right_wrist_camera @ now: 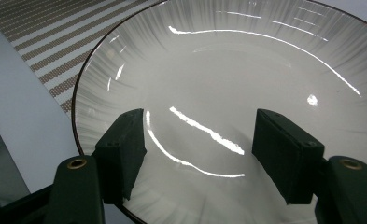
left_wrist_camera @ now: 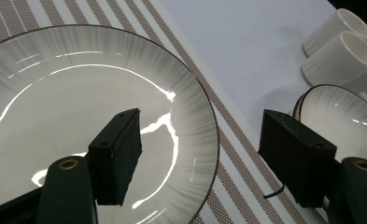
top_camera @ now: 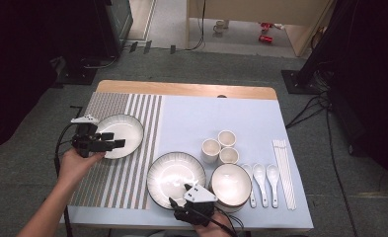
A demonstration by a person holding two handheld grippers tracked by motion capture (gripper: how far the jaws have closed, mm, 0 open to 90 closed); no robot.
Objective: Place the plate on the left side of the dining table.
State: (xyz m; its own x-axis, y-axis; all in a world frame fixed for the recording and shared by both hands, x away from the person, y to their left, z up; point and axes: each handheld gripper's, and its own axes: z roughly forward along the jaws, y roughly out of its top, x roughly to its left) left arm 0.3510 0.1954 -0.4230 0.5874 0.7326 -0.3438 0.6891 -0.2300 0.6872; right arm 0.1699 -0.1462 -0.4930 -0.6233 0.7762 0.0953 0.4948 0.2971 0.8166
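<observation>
Jaws of left gripper (top_camera: pixel 113 139) spread over mat plate (top_camera: pixel 127 129); right gripper (top_camera: pixel 179 201) jaws spread over near plate (top_camera: pixel 174 170).

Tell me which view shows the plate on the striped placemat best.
The left gripper view: the plate spreads wide there, its ribbed rim and dark edge crisp on the striped placemat. The high view shows it whole but small, with the left gripper over its near side. The right gripper view faces the other plate.

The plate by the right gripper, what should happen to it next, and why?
Probably ease the right gripper forward and close on the plate rim: its jaws stand open over the near edge, gripping nothing, while the left gripper is open at the other plate.
</observation>
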